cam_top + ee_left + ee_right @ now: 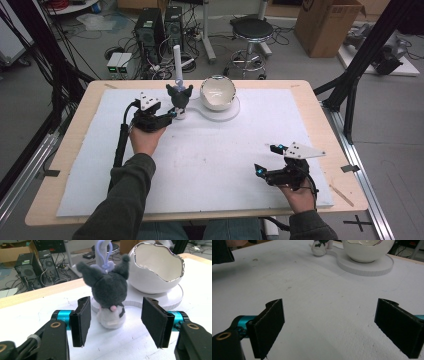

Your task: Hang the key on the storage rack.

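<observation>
Near the far edge of the counter (75,150), a grey plush toy (110,293) stands upright beside a white egg-shaped bowl (157,267) on its flat stand. Left tongs (113,321) are spread around the toy without touching it. Right tongs (332,327) rest spread near the front right corner.

Plush toy (109,293) left of bowl (157,268), bowl on stand (172,298)
</observation>
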### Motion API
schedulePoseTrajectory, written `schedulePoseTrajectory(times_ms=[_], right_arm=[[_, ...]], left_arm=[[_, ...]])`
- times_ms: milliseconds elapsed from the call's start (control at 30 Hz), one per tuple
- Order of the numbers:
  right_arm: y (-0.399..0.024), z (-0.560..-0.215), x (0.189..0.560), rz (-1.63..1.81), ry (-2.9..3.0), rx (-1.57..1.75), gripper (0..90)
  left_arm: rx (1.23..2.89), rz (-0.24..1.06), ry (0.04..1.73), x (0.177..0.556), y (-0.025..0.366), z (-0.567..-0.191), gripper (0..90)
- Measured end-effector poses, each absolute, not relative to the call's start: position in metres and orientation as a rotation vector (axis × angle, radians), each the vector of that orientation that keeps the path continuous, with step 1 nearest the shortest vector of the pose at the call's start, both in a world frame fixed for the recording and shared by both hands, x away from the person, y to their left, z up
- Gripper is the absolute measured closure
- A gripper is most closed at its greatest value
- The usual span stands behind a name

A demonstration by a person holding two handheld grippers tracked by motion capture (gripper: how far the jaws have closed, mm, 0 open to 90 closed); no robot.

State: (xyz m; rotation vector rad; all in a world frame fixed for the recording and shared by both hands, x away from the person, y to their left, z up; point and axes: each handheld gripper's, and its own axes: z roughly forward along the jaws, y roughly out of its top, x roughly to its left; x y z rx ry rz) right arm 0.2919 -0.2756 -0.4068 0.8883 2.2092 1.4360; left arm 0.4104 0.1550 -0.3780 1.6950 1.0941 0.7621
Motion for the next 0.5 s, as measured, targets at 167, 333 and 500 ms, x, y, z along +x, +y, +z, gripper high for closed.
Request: schedulePoseTrajectory(times_ms=[167, 333, 500], right_arm=[[-0.2752, -0.4070, 0.2919, 1.435, 2.210, 0.891, 8.7], [-0.2763, -0.4073, 0.2926, 1.437, 2.206, 0.898, 8.7], [-0.2775, -0.4073, 0.2931, 1.434, 2.199, 0.896, 8.7]], left_arm=[[1.706, 0.752, 1.074, 0.4083, 0.1532, -0.3768, 41.3], [1.709, 0.742, 1.059, 0.4051, 0.1526, -0.3749, 41.2], [1.717, 0.730, 1.039, 0.4014, 0.1522, -0.3733, 41.0]])
